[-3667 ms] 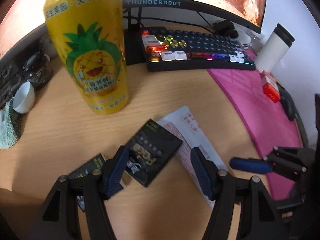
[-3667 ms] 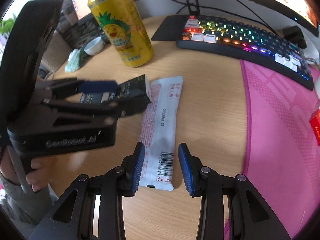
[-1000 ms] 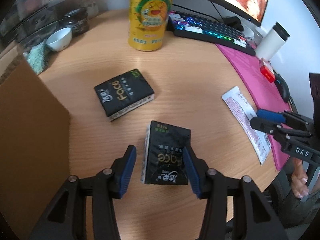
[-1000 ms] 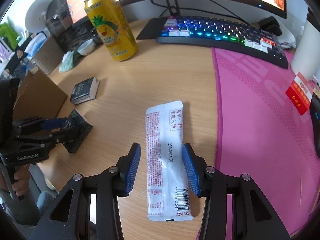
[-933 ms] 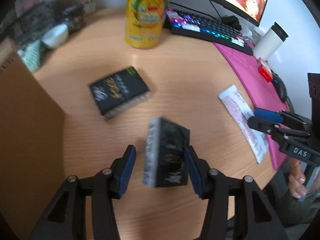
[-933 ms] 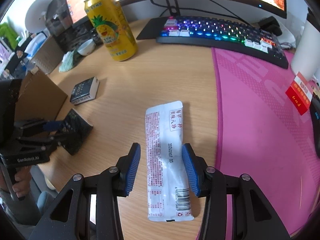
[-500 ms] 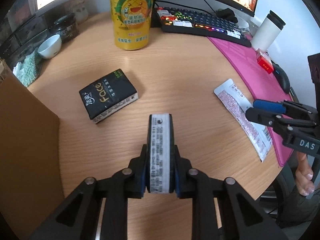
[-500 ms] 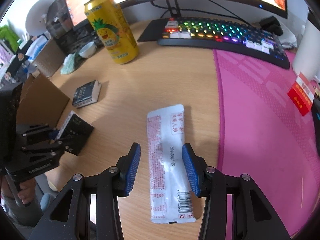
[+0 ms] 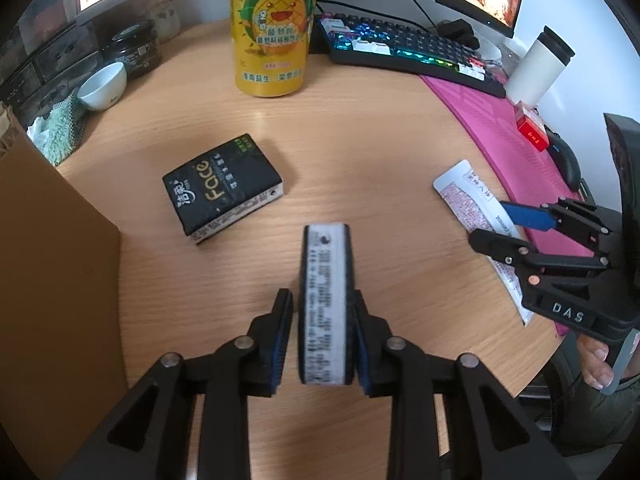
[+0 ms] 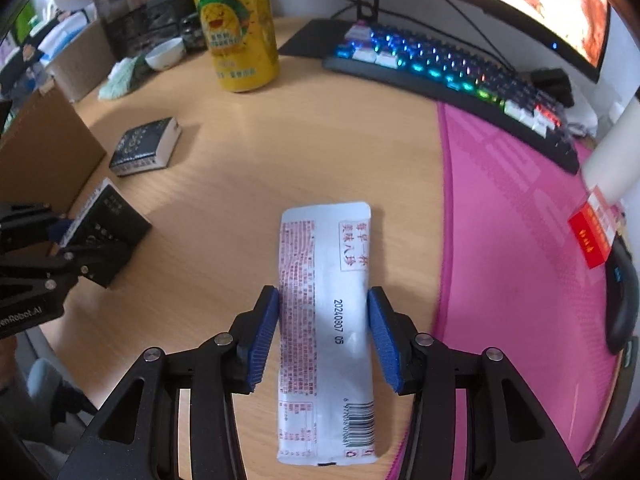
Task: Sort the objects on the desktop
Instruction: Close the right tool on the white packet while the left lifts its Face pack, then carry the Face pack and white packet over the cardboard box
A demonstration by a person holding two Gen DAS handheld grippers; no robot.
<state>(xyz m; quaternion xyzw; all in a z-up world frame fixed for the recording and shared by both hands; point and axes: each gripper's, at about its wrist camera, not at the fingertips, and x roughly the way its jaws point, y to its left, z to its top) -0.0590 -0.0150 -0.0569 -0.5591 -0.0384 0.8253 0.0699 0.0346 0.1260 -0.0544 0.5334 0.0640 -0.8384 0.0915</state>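
Between the left gripper pads, the tissue pack, flat a second ago, stands on edge (jaws now opening); right gripper straddles the sachet, ungripped.

On your tabletop the can stands behind the lying tissue pack; the keyboard lies right of the can, the mat before it.

We see one black tissue pack standing on edge on the worktop, another lying flat near it, and a white sachet lying flat lengthwise.
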